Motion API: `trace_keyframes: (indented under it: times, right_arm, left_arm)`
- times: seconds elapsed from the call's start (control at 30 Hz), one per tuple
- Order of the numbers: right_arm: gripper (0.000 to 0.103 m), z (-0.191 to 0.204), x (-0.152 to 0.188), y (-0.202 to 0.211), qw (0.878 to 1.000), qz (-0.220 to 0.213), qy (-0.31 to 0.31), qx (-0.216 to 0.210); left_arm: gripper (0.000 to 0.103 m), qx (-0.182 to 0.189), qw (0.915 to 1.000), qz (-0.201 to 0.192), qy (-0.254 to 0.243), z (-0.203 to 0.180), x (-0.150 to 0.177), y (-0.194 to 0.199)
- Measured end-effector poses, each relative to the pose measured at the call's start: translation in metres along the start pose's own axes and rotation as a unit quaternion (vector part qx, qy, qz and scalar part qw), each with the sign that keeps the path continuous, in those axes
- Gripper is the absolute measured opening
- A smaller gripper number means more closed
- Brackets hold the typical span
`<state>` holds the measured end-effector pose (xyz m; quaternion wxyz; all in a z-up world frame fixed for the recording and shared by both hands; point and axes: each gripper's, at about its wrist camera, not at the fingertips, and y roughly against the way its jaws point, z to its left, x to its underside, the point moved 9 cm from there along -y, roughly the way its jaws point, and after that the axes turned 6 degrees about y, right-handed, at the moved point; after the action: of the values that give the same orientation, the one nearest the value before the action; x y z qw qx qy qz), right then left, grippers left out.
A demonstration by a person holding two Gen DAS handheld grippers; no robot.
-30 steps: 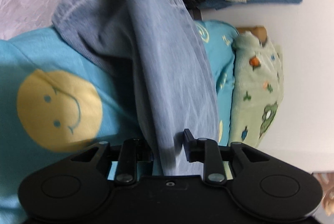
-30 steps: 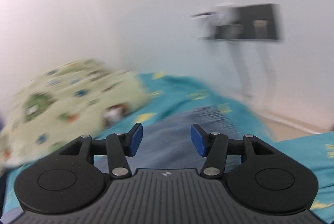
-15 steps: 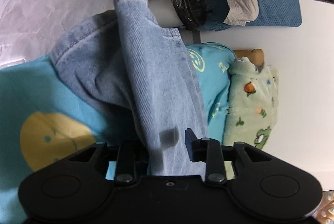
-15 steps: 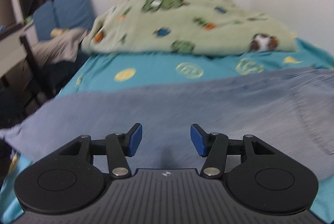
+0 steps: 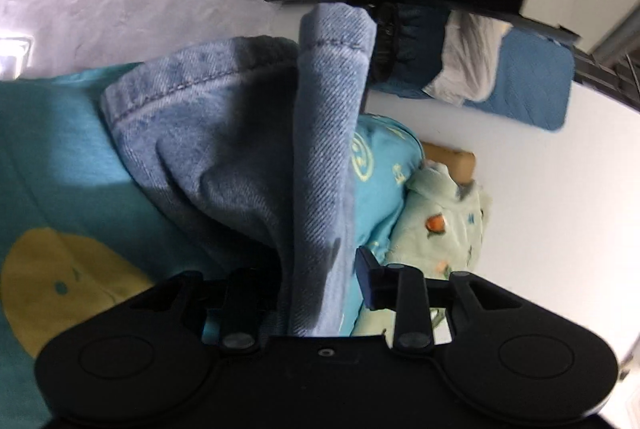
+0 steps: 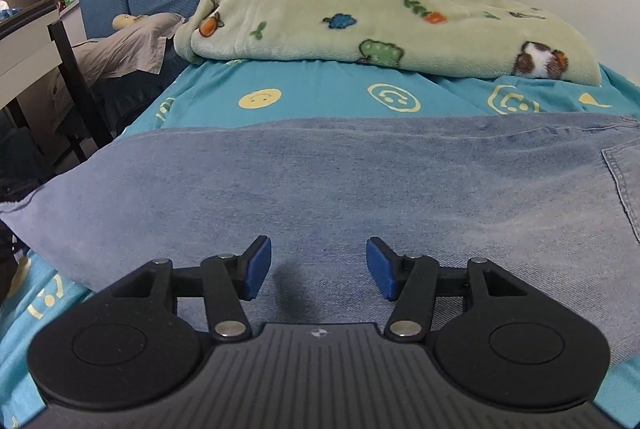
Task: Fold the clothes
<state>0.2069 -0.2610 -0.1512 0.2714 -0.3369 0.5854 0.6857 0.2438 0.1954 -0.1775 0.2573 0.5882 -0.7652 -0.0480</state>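
Fold barely started: left gripper (image 5: 320,285) pinches a lifted denim jeans (image 5: 320,157) leg at frame centre, right gripper (image 6: 318,267) wide, empty over jeans spread flat across mid-frame on the bed sheet (image 6: 320,93); folding all remains.

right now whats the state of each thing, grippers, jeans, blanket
left gripper: shut on the jeans, a lifted fold between its fingers
right gripper: open, holds nothing, low over the denim
jeans: spread flat across the bed
green blanket: heaped beyond the jeans
teal bedsheet: under both
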Motion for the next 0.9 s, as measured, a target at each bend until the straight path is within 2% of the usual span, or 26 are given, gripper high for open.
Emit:
trace_keyframes:
  times: [0.1,0.17,0.23,0.3,0.47,0.57,0.6,0.63,0.7,0.8,0.9]
  right_arm:
    - [0.056,0.003,-0.001,0.001,1.0,-0.001,0.006,-0.004]
    - [0.058,0.006,-0.002,0.001,1.0,-0.003,0.009,-0.009]
    - [0.06,0.009,-0.001,-0.001,1.0,0.0,0.011,-0.017]
    - [0.06,0.012,0.0,-0.003,1.0,0.005,0.012,-0.022]
    - [0.06,0.017,-0.001,-0.002,0.999,0.005,0.016,-0.03]
    - [0.061,0.017,-0.003,0.0,0.999,0.006,0.013,-0.03]
    - [0.061,0.015,-0.003,0.0,1.0,0.007,0.011,-0.027]
    - [0.061,0.013,-0.003,-0.001,1.0,0.01,0.005,-0.024]
    - [0.061,0.006,-0.006,-0.002,0.999,0.016,-0.017,-0.021]
    - [0.061,-0.006,-0.018,0.004,0.998,0.013,-0.054,-0.015]
    - [0.062,-0.018,-0.031,0.018,0.997,-0.006,-0.073,-0.007]
  left_arm:
    - [0.043,0.03,0.9988,0.007,-0.038,-0.023,0.016,0.012]
    - [0.044,0.041,0.9971,0.011,-0.064,-0.034,0.025,0.017]
    - [0.044,0.064,0.9951,0.026,-0.071,-0.043,0.03,0.016]
    - [0.046,0.072,0.9939,0.032,-0.077,-0.049,0.028,0.011]
    - [0.047,0.025,0.9953,0.019,-0.091,-0.032,0.011,-0.011]
    - [0.046,0.006,0.9985,-0.001,-0.054,-0.016,-0.001,-0.015]
    - [0.04,0.006,0.9986,-0.004,-0.053,-0.015,-0.002,-0.015]
    - [0.029,-0.002,0.9968,-0.005,-0.079,-0.017,0.0,-0.015]
    - [0.012,-0.025,0.9863,-0.01,-0.163,-0.03,0.008,-0.014]
    - [0.01,-0.034,0.9648,-0.014,-0.26,-0.055,0.03,-0.011]
    - [0.009,-0.028,0.9328,-0.013,-0.359,-0.084,0.069,-0.003]
